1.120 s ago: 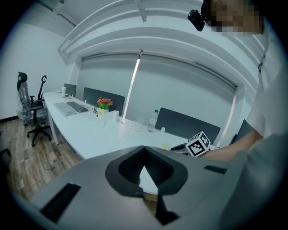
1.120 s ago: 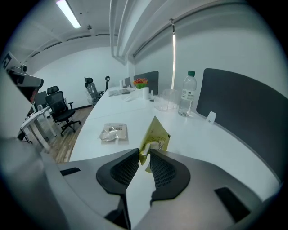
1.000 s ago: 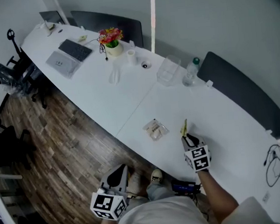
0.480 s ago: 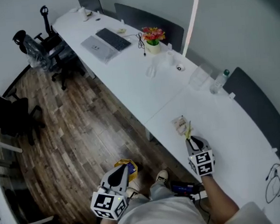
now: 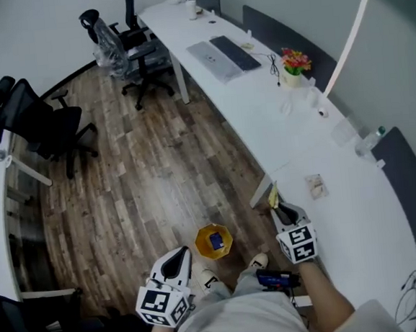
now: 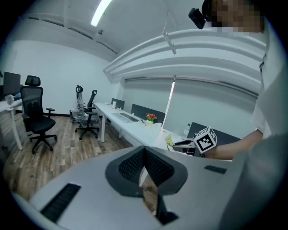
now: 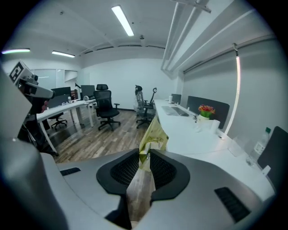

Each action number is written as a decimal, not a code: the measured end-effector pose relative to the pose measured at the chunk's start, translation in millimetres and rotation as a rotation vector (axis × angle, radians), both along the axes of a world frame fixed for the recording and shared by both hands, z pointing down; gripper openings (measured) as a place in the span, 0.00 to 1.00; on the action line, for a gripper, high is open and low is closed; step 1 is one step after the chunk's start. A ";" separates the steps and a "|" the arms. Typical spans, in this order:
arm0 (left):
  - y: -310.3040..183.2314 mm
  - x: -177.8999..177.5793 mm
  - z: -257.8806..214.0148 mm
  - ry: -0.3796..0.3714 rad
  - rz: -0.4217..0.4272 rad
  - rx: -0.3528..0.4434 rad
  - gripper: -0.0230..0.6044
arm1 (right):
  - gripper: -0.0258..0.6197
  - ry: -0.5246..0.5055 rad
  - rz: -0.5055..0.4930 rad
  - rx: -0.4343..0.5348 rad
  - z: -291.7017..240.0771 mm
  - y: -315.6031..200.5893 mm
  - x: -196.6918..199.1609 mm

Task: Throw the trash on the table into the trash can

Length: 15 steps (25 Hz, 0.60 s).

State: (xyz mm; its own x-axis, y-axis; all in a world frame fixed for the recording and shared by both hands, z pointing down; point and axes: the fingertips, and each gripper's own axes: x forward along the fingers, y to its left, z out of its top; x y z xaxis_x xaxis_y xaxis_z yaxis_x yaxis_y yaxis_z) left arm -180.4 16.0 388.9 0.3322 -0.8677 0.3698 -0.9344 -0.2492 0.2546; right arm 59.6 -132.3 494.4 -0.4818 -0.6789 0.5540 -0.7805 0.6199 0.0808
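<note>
Overhead, a brown wood-plank floor point(image 5: 137, 182) is seen filling the left and middle of the room. A long, curved white desk point(image 5: 276, 119) is stretched along the right side, from the far end to the near right, with dark partition panels point(image 5: 283, 28) set along its right edge. Black office chairs are placed on the floor: one point(image 5: 45, 125) at the far left, and another point(image 5: 121, 43) at the far end just beside the desk. On the far part of the desk a grey laptop point(image 5: 209, 57) and a dark keyboard point(image 5: 234, 53) are laid side by side, and a small pot of red and yellow flowers point(image 5: 294, 64) is stood nearer.

A small round yellow trash can point(image 5: 213, 242) is stood on the floor near the person, just left of the desk, between the two grippers as seen from the head view. Something blue is seen inside it.

The left gripper point(image 5: 179, 254) is held over the floor to the left of the can. Its jaws are pressed together at the tips, and nothing is caught between them.

The right gripper point(image 5: 283, 209) is held at the desk's near left edge, to the right of the can. Its jaws are closed narrowly on a crumpled yellow-green wrapper point(image 5: 273, 196), which sticks out beyond the fingertips.

A small pale flat packet point(image 5: 315, 185) is left lying on the desk, just right of the right gripper.
</note>
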 end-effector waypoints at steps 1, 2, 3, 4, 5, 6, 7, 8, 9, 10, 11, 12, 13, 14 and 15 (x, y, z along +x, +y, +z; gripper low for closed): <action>7.7 -11.5 -0.5 0.000 -0.016 0.001 0.04 | 0.19 -0.007 -0.021 -0.005 0.4 5.8 -16.7; 15.4 -22.3 -0.7 -0.001 -0.031 0.003 0.04 | 0.19 -0.015 -0.042 -0.008 0.5 11.5 -32.3; 23.3 -32.4 -1.0 -0.001 -0.047 0.005 0.04 | 0.19 -0.022 -0.062 -0.010 0.2 17.4 -47.1; 31.0 -42.0 -1.2 -0.001 -0.064 0.006 0.04 | 0.19 -0.030 -0.085 -0.010 -0.1 23.3 -61.4; 38.2 -51.1 -1.1 -0.001 -0.081 0.009 0.04 | 0.19 -0.037 -0.110 -0.011 -0.2 29.2 -75.1; 44.6 -59.7 -1.0 -0.001 -0.098 0.011 0.04 | 0.19 -0.044 -0.135 -0.012 -0.3 35.1 -88.3; 50.2 -67.3 -0.9 0.000 -0.114 0.013 0.04 | 0.19 -0.047 -0.160 -0.014 -0.6 41.2 -100.5; 55.1 -73.8 -0.2 0.002 -0.127 0.016 0.04 | 0.19 -0.049 -0.183 -0.016 -1.0 47.4 -111.7; 59.0 -78.8 0.6 0.004 -0.136 0.020 0.04 | 0.19 -0.050 -0.205 -0.019 -1.7 53.5 -122.1; 62.0 -82.2 1.1 0.008 -0.143 0.021 0.04 | 0.19 -0.050 -0.227 -0.021 -3.2 59.1 -131.5; 64.0 -83.7 1.2 0.012 -0.150 0.021 0.04 | 0.19 -0.050 -0.248 -0.022 -4.8 63.8 -139.4; 65.5 -83.6 1.0 0.017 -0.157 0.021 0.04 | 0.19 -0.049 -0.268 -0.024 -6.0 67.7 -145.4; 67.0 -82.8 1.2 0.021 -0.162 0.022 0.04 | 0.19 -0.048 -0.287 -0.026 -6.2 70.8 -149.7; 68.3 -81.9 1.3 0.023 -0.165 0.022 0.04 | 0.18 -0.047 -0.301 -0.028 -5.8 73.2 -152.6; 69.4 -81.4 1.6 0.025 -0.168 0.022 0.04 | 0.18 -0.046 -0.311 -0.030 -4.9 74.9 -154.5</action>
State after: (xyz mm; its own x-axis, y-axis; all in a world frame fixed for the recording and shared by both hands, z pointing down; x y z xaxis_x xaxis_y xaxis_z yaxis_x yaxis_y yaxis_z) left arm -261.8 85.3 390.5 0.1905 -0.9195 0.3439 -0.9568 -0.0956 0.2745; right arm -94.9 -57.5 489.6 -0.6889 -0.4786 0.5443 -0.5554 0.8311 0.0278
